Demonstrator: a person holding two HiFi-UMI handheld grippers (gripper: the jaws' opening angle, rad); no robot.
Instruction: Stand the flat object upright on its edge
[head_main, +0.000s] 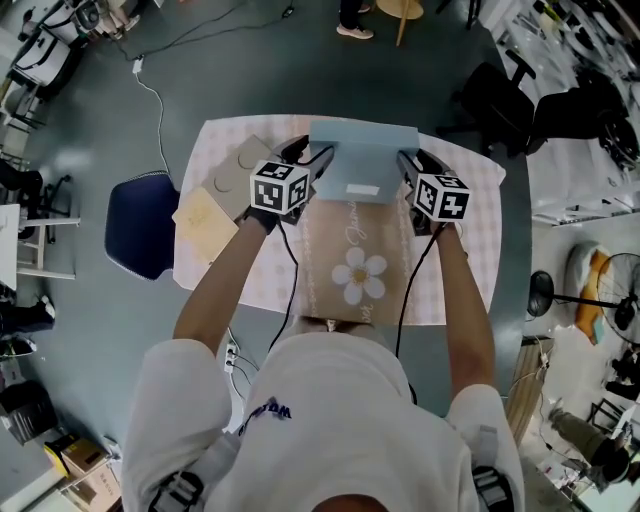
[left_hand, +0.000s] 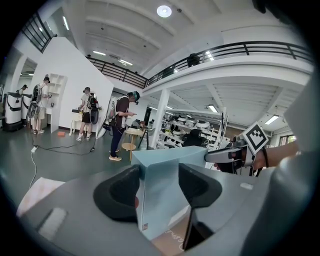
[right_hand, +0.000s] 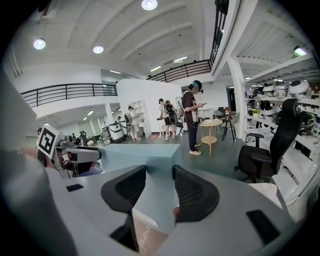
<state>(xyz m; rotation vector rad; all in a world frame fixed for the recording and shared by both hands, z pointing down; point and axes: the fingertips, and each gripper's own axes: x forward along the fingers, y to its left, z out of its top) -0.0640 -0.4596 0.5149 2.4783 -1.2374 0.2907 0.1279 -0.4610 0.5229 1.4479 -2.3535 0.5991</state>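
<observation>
The blue box (head_main: 362, 165) is clamped at 9 o'clock by the left gripper (head_main: 316, 162), at 3 o'clock by the right gripper (head_main: 407, 168), forearms stretched toward 12.

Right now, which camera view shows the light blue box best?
The head view: the whole light blue box shows there, with the left gripper and the right gripper at its two ends. Each gripper view shows only one end of it, close up between the fingers.

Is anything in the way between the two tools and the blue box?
No, nothing visible is in the way. The left tool pinches the left end of the blue box, and the right tool pinches its right end.
</observation>
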